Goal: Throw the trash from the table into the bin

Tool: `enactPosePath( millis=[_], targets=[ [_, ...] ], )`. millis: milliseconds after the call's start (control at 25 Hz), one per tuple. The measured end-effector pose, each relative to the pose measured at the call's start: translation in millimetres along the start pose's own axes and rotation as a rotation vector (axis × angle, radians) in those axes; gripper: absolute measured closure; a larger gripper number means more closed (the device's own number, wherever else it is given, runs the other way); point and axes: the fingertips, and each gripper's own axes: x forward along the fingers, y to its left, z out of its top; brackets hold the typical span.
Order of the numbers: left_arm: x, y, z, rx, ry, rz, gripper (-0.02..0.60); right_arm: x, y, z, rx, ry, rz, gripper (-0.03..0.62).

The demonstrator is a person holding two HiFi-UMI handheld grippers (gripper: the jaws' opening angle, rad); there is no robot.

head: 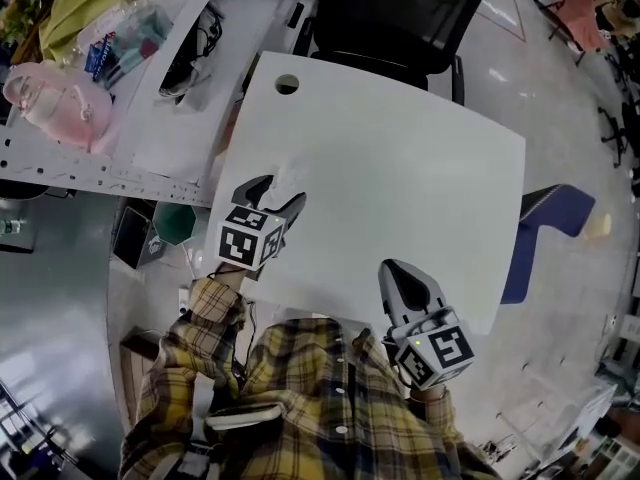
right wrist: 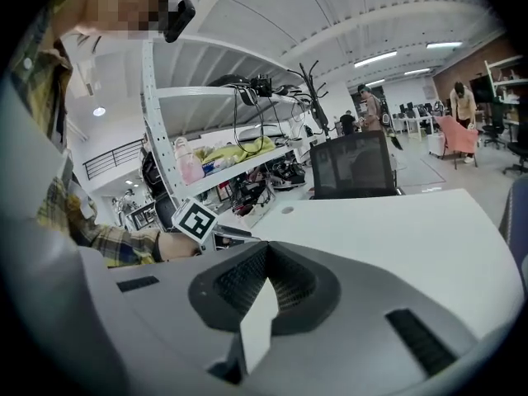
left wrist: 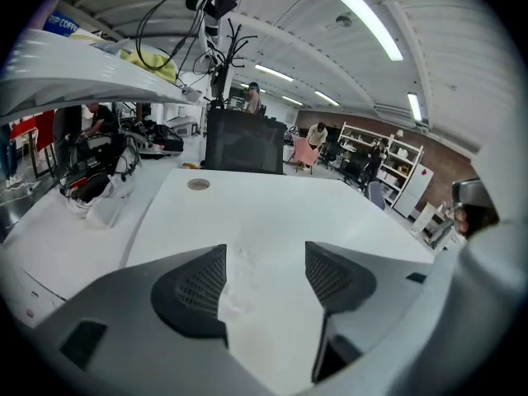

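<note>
A crumpled white tissue (head: 292, 175) lies on the white table (head: 400, 158) near its left edge. My left gripper (head: 282, 190) stands open around it, jaws spread wide. In the left gripper view the tissue (left wrist: 235, 283) rests on the table between the jaws of that gripper (left wrist: 264, 250), close to the left pad (left wrist: 194, 287), with a wide gap to the right pad. My right gripper (head: 391, 268) hovers over the table's near edge, shut. In the right gripper view its jaws (right wrist: 266, 252) meet at the tips with nothing between them.
A green container (head: 176, 222) stands on the floor left of the table, below the left gripper. A black chair (head: 395, 13) is at the table's far side and a blue one (head: 545, 223) to the right. A cluttered white shelf (head: 110, 88) runs along the left. The table has a cable hole (head: 287, 84).
</note>
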Motion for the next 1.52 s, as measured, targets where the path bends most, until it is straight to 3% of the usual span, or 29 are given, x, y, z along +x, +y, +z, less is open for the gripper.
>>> enactPosePath(
  millis=[200, 720, 800, 880, 960, 1280, 1520],
  targets=[
    [24.0, 15.1, -19.1, 0.002, 0.099, 0.021, 0.298, 4.3, -10.4, -13.9, 0.063, 0.020, -0.006, 0.595],
    [47.1, 32.1, -45.1, -0.010, 0.215, 0.051, 0.301, 2.5, -14.7, -18.5, 0.123, 0.018, -0.008, 0.595],
    [47.1, 35.3, -47.1, 0.001, 0.221, 0.076, 0.357, 2.3, -16.3, -18.8, 0.127, 0.015, -0.015, 0.595],
    [45.2, 38.7, -46.9, 0.027, 0.221, 0.106, 0.490, 2.6, -15.8, -16.3, 0.135, 0.003, -0.015, 0.595],
    [43.2, 38.5, -45.5, 0.041, 0.218, 0.115, 0.533, 2.2, -15.2, -13.5, 0.140, -0.005, -0.017, 0.595],
    [31.4, 20.2, -35.5, -0.036, 0.166, 0.025, 0.554, 3.4, -10.3, -14.1, 0.041, 0.026, -0.035, 0.595],
    [10.8, -6.9, -20.1, 0.004, 0.138, -0.064, 0.555, 3.1, -0.5, 4.3, -0.018, -0.039, -0.077, 0.595]
  ],
)
